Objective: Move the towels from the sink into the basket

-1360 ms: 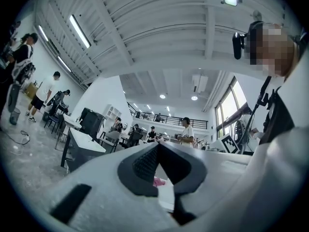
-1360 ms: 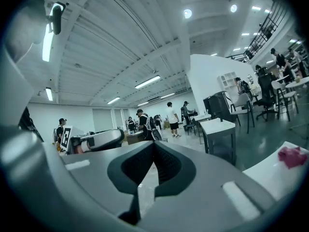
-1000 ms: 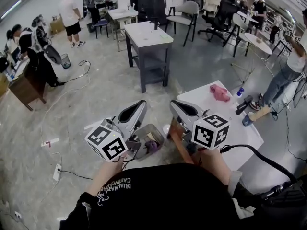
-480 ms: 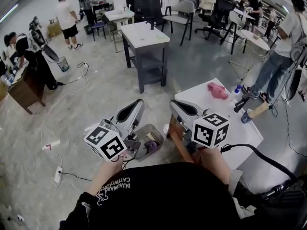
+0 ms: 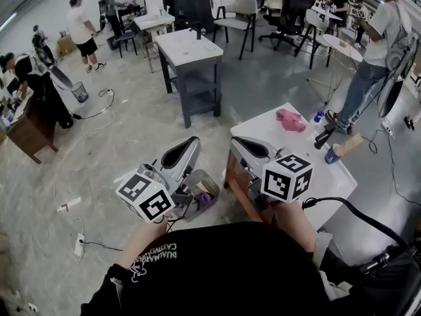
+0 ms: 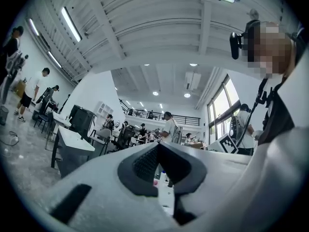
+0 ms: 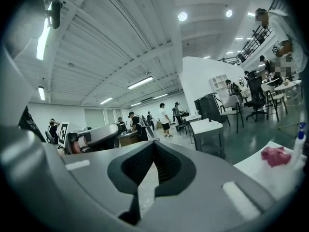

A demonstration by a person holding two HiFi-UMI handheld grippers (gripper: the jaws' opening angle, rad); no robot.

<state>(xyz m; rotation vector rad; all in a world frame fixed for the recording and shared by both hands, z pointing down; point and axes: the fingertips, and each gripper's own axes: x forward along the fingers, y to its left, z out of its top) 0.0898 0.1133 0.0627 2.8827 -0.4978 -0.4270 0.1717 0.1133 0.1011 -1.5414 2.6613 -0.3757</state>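
Both idle: left gripper (image 5: 186, 145) and right gripper (image 5: 245, 146) are held up near the chest, jaws pressed together on nothing. That reads as a carry pose, not a grasp. Pink towel (image 5: 290, 119) lies on the white table (image 5: 263, 134), ahead and right of the right gripper and well apart. Basket (image 5: 209, 174) sits on the floor below the left gripper with a purple thing (image 5: 207, 199) inside, so that towel is likely the next pick.

A grey concrete floor (image 5: 141, 133) trailed with cables (image 5: 99, 107) is pictured around a white-topped table (image 5: 189, 46) and chairs (image 5: 240, 10), lit by ceiling strip lights (image 7: 141, 82).
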